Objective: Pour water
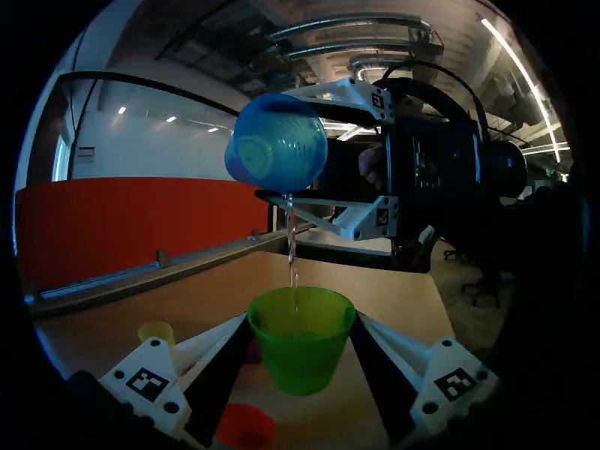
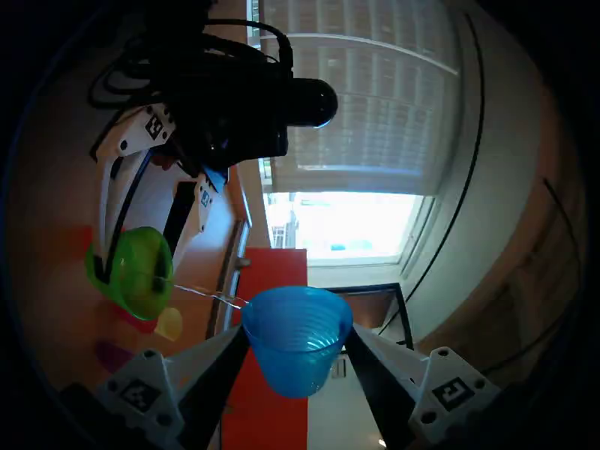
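Observation:
A green cup (image 1: 301, 347) stands upright between the fingers of my left gripper (image 1: 300, 352), which is shut on it above the wooden table (image 1: 202, 300). Above it my right gripper (image 1: 330, 161) holds a blue cup (image 1: 277, 142) tipped on its side. A thin stream of water (image 1: 291, 247) falls from the blue cup's rim into the green one. In the right gripper view my right gripper (image 2: 296, 352) is shut on the blue cup (image 2: 297, 341), and the water stream (image 2: 206, 292) runs across to the green cup (image 2: 135, 274) held by the left gripper (image 2: 142, 247).
A small yellow cup (image 1: 156, 331) and a red cup (image 1: 246, 426) sit on the table near my left gripper, with a purple object (image 1: 253, 351) behind the green cup. An orange partition (image 1: 135, 225) borders the table's far edge. Office chairs (image 1: 480, 277) stand at the right.

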`<action>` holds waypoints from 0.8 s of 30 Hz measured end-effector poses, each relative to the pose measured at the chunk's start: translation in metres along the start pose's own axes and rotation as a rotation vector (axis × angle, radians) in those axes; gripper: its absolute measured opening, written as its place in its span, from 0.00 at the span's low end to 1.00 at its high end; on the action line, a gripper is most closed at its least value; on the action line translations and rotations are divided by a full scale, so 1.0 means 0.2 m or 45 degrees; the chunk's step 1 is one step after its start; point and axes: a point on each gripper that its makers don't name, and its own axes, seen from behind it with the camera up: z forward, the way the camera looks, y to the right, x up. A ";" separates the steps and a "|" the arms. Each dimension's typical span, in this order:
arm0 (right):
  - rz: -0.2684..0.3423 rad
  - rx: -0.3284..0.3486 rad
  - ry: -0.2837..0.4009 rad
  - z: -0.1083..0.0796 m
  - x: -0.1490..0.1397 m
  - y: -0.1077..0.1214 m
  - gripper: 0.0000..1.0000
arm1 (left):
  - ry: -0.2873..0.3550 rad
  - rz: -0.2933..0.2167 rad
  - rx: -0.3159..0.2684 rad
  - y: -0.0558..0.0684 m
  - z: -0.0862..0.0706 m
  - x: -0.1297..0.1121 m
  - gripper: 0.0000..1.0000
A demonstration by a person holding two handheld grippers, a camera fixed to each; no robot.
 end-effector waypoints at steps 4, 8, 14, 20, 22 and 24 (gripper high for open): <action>-0.009 -0.002 0.002 0.00 0.00 0.00 0.89 | 0.005 -0.002 -0.001 0.00 0.00 0.00 0.87; -0.020 -0.004 0.002 0.00 -0.01 0.01 0.89 | 0.008 -0.006 -0.001 -0.01 0.00 0.00 0.87; -0.037 -0.006 0.002 -0.01 -0.02 0.00 0.89 | 0.009 -0.006 0.000 -0.01 0.01 0.00 0.87; -0.052 -0.007 0.005 -0.01 -0.01 0.00 0.89 | 0.012 -0.006 0.002 -0.01 0.01 0.02 0.87; -0.051 -0.007 0.007 -0.01 -0.01 0.00 0.89 | 0.014 -0.006 0.003 -0.01 0.01 0.02 0.87; -0.045 -0.007 0.008 -0.01 -0.01 0.00 0.89 | 0.015 -0.006 0.005 -0.01 0.01 0.03 0.87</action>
